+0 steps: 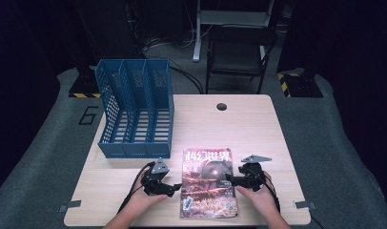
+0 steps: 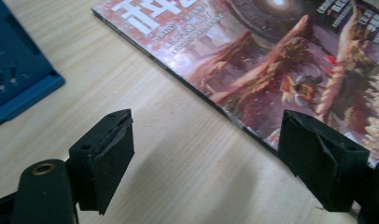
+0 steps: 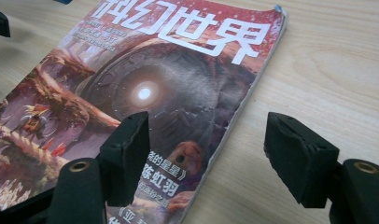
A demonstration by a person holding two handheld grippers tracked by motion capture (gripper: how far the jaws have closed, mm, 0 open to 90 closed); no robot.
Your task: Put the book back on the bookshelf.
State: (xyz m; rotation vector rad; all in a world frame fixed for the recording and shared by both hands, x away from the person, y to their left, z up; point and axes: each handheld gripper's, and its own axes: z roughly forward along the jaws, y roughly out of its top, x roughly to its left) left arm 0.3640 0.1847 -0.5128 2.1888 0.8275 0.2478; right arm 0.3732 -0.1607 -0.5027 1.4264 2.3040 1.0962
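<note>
Bare table (image 1: 258, 129) lies open right of the blue file rack (image 1: 134, 109), beyond the magazine (image 1: 208, 183).

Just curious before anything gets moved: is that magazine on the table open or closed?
Closed. The magazine lies flat on the table with its front cover and title facing up, and no inside pages are showing.

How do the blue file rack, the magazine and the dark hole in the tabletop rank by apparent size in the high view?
1. Blue file rack, clearly largest.
2. Magazine, smaller, though it lies nearer the camera.
3. Dark hole, by far the smallest.
</note>
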